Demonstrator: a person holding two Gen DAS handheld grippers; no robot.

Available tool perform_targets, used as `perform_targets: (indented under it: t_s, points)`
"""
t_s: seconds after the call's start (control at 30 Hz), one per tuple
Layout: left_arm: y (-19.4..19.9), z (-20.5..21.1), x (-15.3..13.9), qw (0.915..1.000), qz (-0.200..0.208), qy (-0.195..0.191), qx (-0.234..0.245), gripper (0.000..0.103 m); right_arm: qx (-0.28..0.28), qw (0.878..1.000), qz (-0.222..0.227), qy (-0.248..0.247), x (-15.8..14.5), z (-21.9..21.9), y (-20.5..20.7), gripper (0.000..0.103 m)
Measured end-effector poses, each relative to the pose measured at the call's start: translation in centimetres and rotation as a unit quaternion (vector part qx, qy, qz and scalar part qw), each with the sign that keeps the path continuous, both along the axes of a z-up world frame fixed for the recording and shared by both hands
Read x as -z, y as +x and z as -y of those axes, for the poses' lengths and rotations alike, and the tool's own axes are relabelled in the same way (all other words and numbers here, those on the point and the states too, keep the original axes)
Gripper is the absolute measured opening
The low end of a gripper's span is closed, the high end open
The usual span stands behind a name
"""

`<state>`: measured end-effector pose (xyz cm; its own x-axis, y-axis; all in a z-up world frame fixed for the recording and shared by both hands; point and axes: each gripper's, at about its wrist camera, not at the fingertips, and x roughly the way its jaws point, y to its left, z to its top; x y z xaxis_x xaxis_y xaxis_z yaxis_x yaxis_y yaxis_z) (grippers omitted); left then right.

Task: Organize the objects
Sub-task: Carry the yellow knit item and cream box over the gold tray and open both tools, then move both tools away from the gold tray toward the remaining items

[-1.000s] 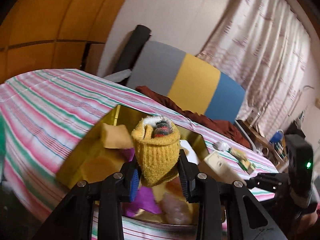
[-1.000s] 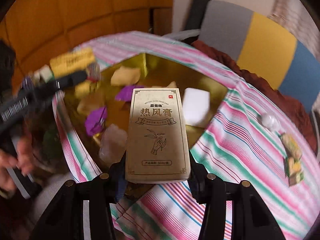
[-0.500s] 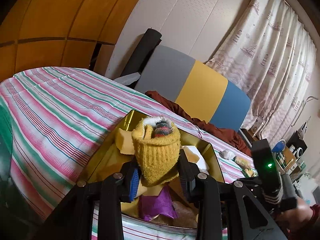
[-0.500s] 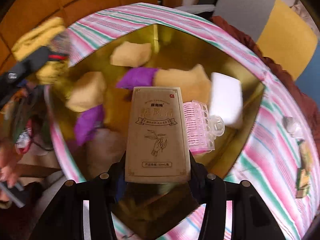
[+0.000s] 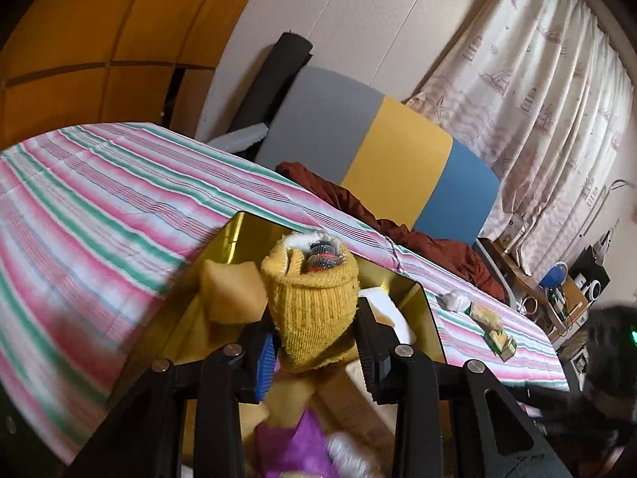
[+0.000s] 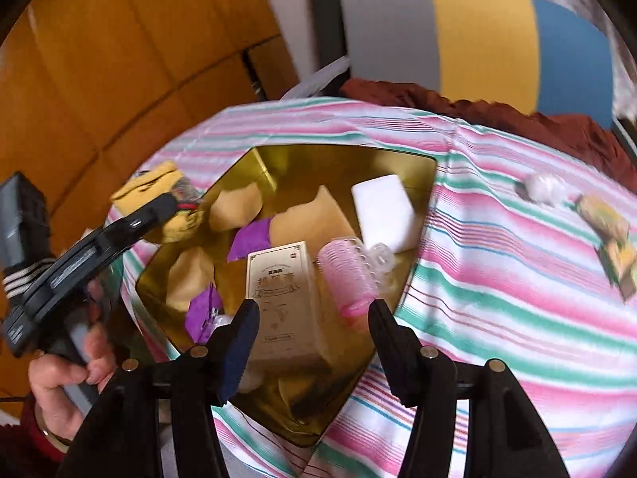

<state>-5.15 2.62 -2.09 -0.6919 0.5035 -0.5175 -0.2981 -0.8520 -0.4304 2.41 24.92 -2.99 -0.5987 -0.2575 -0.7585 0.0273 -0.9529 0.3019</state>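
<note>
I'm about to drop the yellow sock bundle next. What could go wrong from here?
1. The gold tray is already crowded: the bundle in the left gripper may land on the beige box or pink roller and roll out.
2. The right gripper, fingers just opened, hangs over the box; lowering could knock it.

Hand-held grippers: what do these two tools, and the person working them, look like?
Each hand-held gripper, left and right, is black, with two angular fingers fixed by silver bolts and a blue pad on the left finger. Seen from the right wrist, the left one has a boxy black body with a striped strap. The hand wears a wrist bangle and a dark red sleeve.
</note>
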Motion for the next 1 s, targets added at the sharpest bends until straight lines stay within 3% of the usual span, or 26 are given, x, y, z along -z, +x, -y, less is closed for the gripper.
perform_targets:
  t_s: [0.5,0.53,0.57,0.67,1.0]
  points:
    - [-8.9,-5.9,1.6,0.9963,0.067,-0.051,0.015,0.038,0.079,0.994,-0.021,-0.073,1.3,-4.7,2.1,0.058]
    - [-9.2,-5.9,1.6,0.9962,0.070,-0.050,0.009,0.045,0.081,0.994,-0.021,-0.074,1.4,-4.7,2.1,0.058]
    - [-9.4,-5.8,1.6,0.9961,0.073,-0.050,0.000,0.062,0.083,0.993,-0.021,-0.077,1.6,-4.8,2.2,0.058]
    - [-9.2,-5.2,1.0,0.9961,0.068,-0.050,-0.028,0.088,0.085,0.993,-0.023,-0.078,2.0,-5.0,2.3,0.058]
    - [-4.5,-3.2,-0.5,0.9895,0.011,-0.100,-0.103,0.102,0.079,0.994,-0.031,-0.062,2.0,-4.2,2.8,0.058]
